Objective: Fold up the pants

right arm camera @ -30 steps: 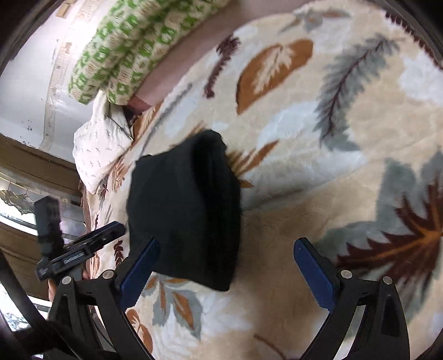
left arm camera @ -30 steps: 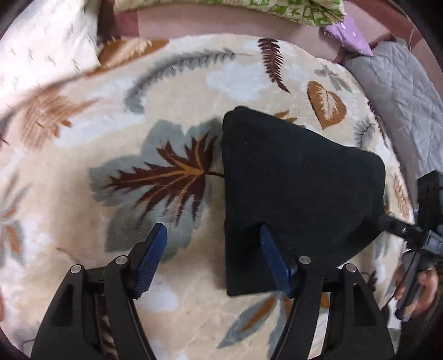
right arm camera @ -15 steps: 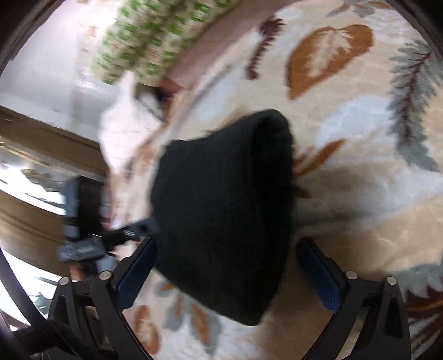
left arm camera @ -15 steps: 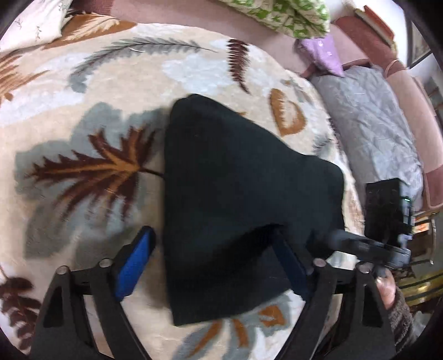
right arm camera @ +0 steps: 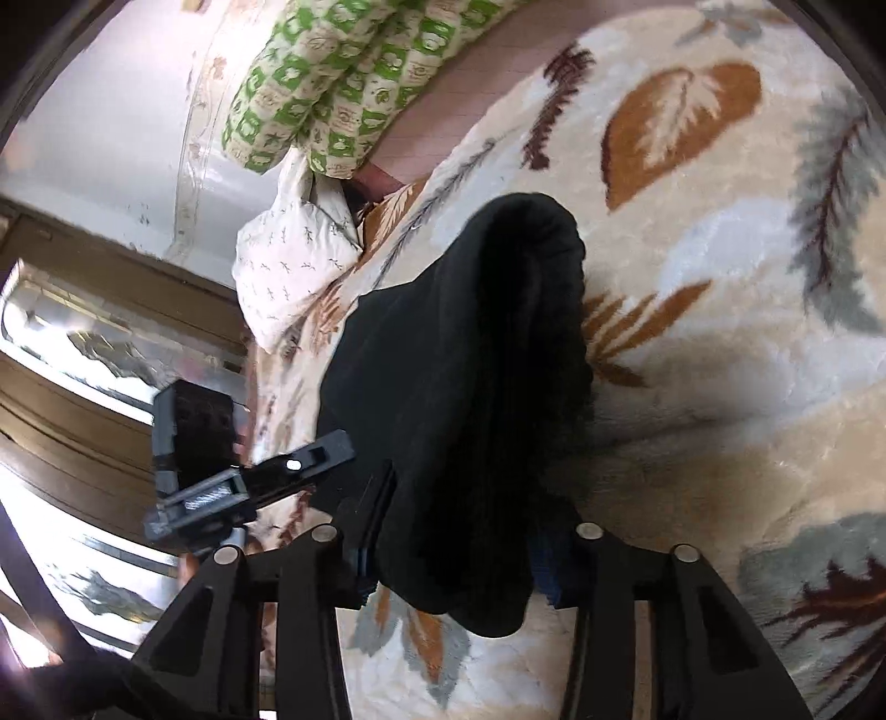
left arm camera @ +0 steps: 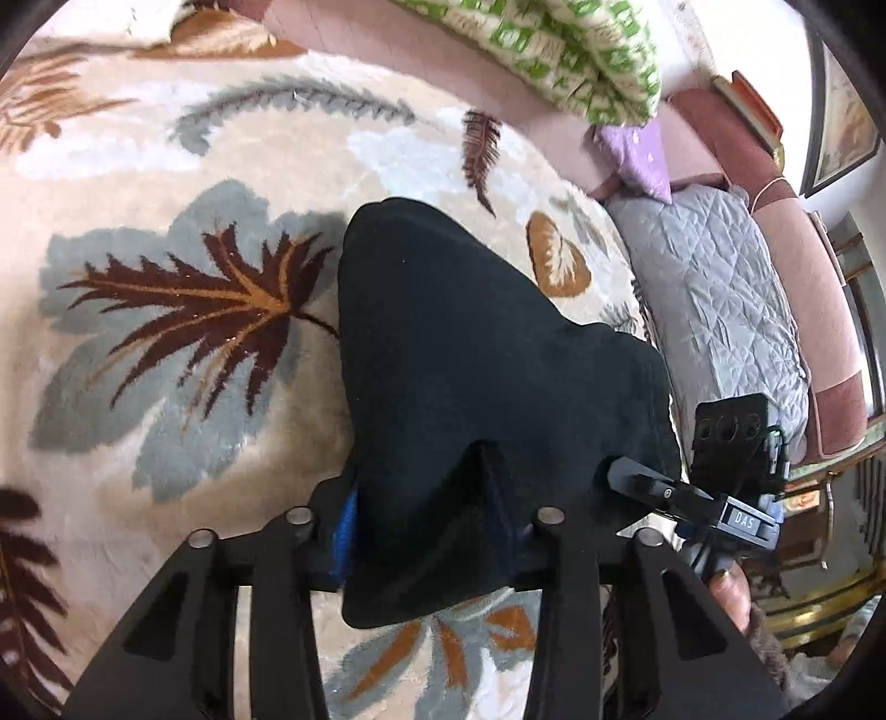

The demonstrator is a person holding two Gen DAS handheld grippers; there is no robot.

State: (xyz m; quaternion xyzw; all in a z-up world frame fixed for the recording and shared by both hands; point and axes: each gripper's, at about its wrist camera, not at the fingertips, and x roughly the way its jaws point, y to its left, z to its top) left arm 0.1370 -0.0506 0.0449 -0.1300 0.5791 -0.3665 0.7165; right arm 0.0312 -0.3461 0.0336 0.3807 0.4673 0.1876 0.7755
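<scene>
Here your left gripper (left arm camera: pixel 426 526) has its jaws clamped on the near edge of the pants (left arm camera: pixel 470 354), with black cloth bunched between the blue pads (left arm camera: pixel 344 526) and hanging a little below them. Your right gripper (right arm camera: pixel 459 559) does the same on its side: its jaws pinch the near hem of the pants (right arm camera: pixel 459 376), and the fabric bulges out beneath the fingers.

The pants are folded into a compact dark bundle lying on the blanket (left arm camera: pixel 183 166), a cream one printed with leaves. Taking the large brown-and-grey leaf (left arm camera: pixel 188 315) as your landmark, the bundle sits just beside it, touching the leaf's stem end. In the left wrist view the bundle's long axis runs away from you, narrowing toward a rounded far corner that points at the green patterned quilt (left arm camera: pixel 554 50). In the right wrist view the same far end shows as a thick rolled fold, again pointing toward the green patterned quilt (right arm camera: pixel 343 77), with the white pillow (right arm camera: pixel 293 266) beside it.

Each camera catches the other gripper near the bundle's side edge: the right gripper (left arm camera: pixel 692 498) beyond the bundle from the big leaf, the left gripper (right arm camera: pixel 249 482) by the pillow side.
</scene>
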